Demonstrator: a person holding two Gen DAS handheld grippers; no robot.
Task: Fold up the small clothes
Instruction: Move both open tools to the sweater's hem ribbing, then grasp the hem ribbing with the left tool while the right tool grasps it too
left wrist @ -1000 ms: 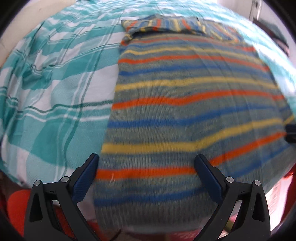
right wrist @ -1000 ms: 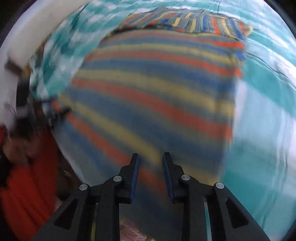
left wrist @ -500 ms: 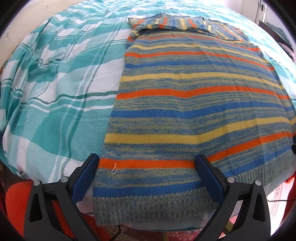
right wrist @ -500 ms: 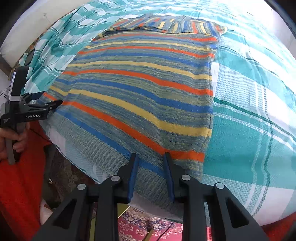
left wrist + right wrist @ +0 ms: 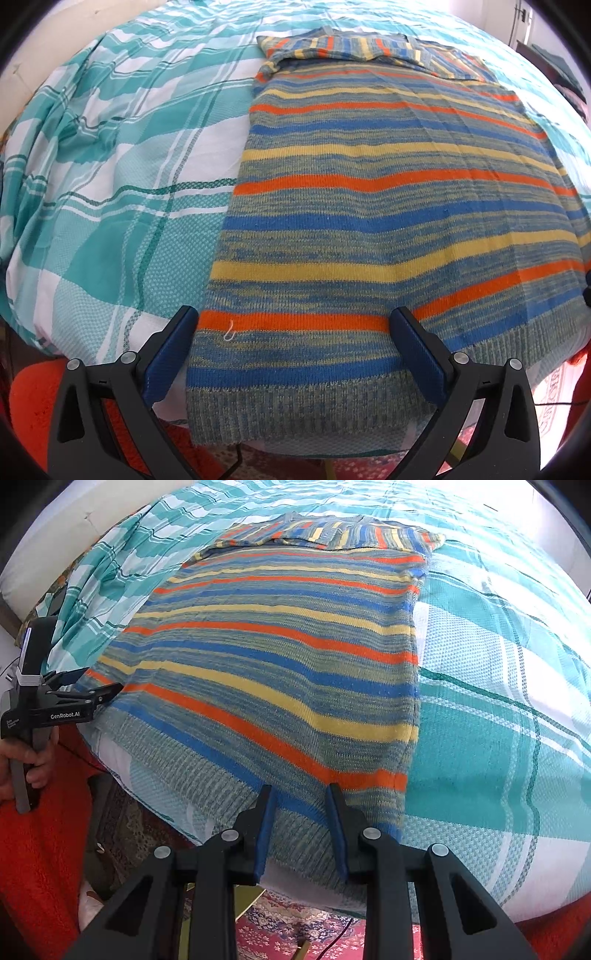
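Striped sweater (image 5: 388,206) lies flat on the plaid bedsheet (image 5: 122,177), hem at near edge of bed, sleeves tucked across far end. A sec ago both views were smeared w/ motion; now sharp, cloth settled, looks smoothed and ready for first fold. L gripper (image 5: 295,325) wide, straddling near-left hem corner, nothing pinched. R gripper (image 5: 300,801) narrow gap, above near-right hem, not clamping cloth. Hand (image 5: 22,760) holds L tool at left.

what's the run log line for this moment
phase: pre-grasp | striped sweater: flat on plaid bedsheet | left gripper: open over hem | right gripper: open, empty, at hem
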